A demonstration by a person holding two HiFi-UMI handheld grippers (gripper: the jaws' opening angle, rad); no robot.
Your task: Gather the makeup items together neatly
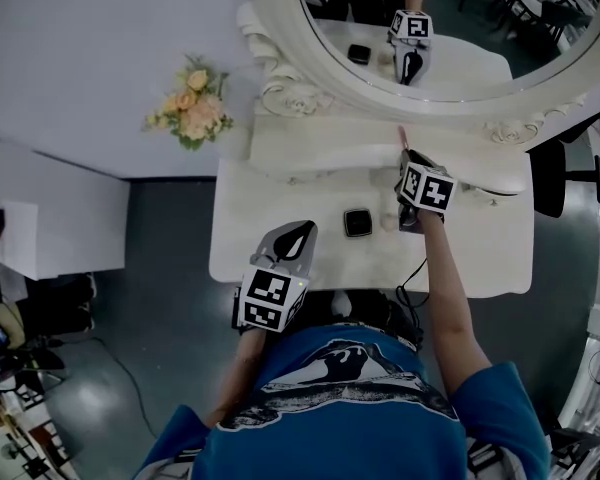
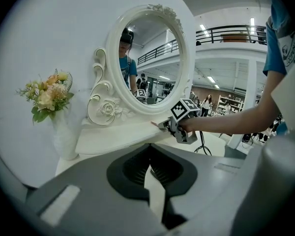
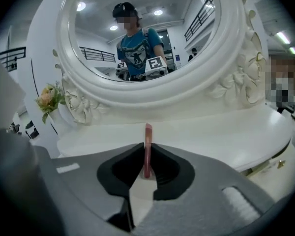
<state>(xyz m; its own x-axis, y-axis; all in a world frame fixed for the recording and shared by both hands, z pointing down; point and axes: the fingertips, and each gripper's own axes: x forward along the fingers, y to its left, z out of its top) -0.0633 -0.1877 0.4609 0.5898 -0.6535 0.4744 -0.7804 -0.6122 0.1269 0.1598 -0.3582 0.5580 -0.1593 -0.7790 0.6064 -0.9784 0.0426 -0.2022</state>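
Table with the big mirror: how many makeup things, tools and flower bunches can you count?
Makeup things: 2 (black compact; pink stick, held in the right tool)
Tools: 2 (left tool, shut and empty; right tool)
Flower bunches: 1 (flower bunch)
Total: 5
A pale shape beside the compact is too unclear to count.

Pink stick (image 3: 147, 149), blk compact (image 1: 357, 222), wht table (image 1: 480, 258).
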